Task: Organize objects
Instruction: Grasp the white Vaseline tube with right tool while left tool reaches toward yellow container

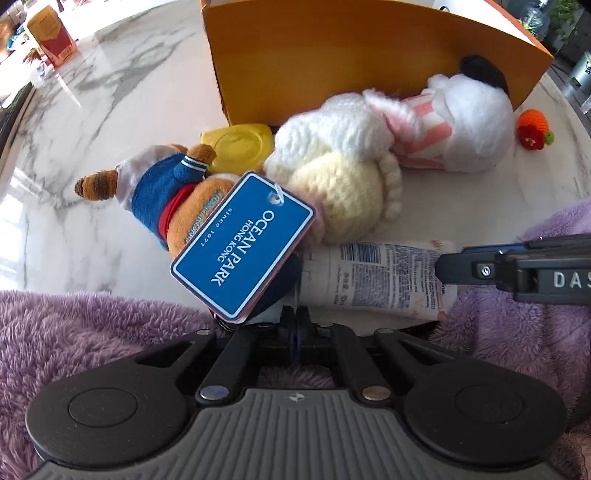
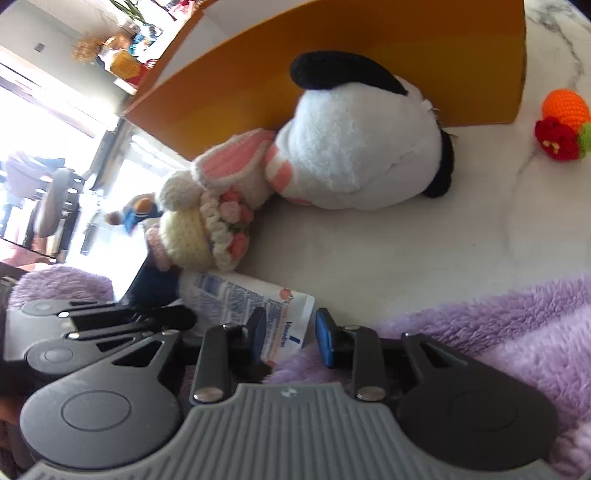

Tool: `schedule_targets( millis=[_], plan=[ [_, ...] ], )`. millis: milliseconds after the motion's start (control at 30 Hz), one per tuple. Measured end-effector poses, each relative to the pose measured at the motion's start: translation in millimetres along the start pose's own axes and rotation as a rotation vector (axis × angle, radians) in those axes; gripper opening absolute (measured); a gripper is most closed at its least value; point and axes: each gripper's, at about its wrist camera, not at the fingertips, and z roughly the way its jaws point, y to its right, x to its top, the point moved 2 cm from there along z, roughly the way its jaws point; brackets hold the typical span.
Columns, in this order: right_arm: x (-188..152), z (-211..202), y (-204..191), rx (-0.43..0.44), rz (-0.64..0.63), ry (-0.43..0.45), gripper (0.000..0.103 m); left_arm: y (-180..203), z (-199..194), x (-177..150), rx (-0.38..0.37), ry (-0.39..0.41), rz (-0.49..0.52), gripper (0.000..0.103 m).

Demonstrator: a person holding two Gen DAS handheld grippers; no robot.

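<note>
A white lotion tube lies on the marble table at the near edge; it also shows in the right wrist view. My left gripper is shut at the tube's dark cap end, where a blue Ocean Park tag hangs from a brown plush. My right gripper is open around the tube's flat end; its finger shows in the left wrist view. An orange box stands behind.
A crocheted bunny, a white dog plush, a yellow lid and a crocheted orange-and-red piece lie by the box. Purple fleece sleeves fill the near edge. A red-and-yellow package stands far left.
</note>
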Motion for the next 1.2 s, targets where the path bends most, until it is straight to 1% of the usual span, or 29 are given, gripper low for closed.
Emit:
schedule_targets(
  millis=[33, 100, 167, 233, 333, 467, 500, 567, 600, 633, 733, 967, 1200],
  plan=[
    [0.2, 0.0, -0.5, 0.0, -0.004, 0.018, 0.038, -0.9, -1.3, 0.7, -0.01, 0.004, -0.007, 0.002],
    [0.9, -0.4, -0.7, 0.005, -0.011, 0.025, 0.042, -2.1, -3.5, 0.6, -0.021, 0.012, -0.014, 0.002],
    [1.2, -0.1, -0.8, 0.007, -0.019, 0.021, 0.042, -1.9, -10.6, -0.6, -0.033, 0.033, -0.018, 0.003],
    [1.3, -0.3, 0.3, 0.011, -0.017, 0.019, 0.042, -1.8, -23.5, -1.4, -0.037, 0.081, -0.016, 0.013],
    [1.2, -1.2, 1.9, 0.014, -0.015, 0.015, 0.042, -0.7, -35.6, 0.8, -0.046, 0.136, -0.01, 0.014],
    [0.3, -1.9, 1.6, 0.014, -0.027, 0.006, 0.042, 2.2, -23.4, 8.2, -0.044, 0.119, -0.012, 0.014],
    [-0.1, -2.4, 2.1, 0.015, -0.027, 0.0, 0.042, 2.1, -22.9, 9.3, -0.046, 0.13, -0.018, 0.015],
    [-1.5, -4.5, 4.0, 0.015, -0.025, -0.006, 0.044, -0.1, -23.0, 10.4, -0.03, 0.141, -0.022, 0.016],
    [-2.2, -5.3, 4.5, 0.017, -0.025, -0.007, 0.048, -1.7, -22.2, 11.3, -0.023, 0.146, -0.028, 0.018],
    [-2.8, -5.9, 4.3, 0.018, -0.03, -0.01, 0.05, -3.2, -23.4, 11.7, -0.026, 0.145, -0.035, 0.02],
    [-4.4, -6.2, 1.3, 0.012, -0.057, -0.015, 0.052, -6.8, -23.7, 11.0, -0.042, 0.149, -0.044, 0.02],
    [-7.5, -6.0, 3.3, 0.047, -0.057, -0.026, 0.052, -7.8, -23.0, 11.3, -0.048, 0.155, -0.05, 0.019],
    [-8.2, -4.4, -0.4, 0.047, -0.048, -0.04, 0.052, -10.3, -23.1, 7.1, -0.051, 0.157, -0.065, 0.02]
  ],
)
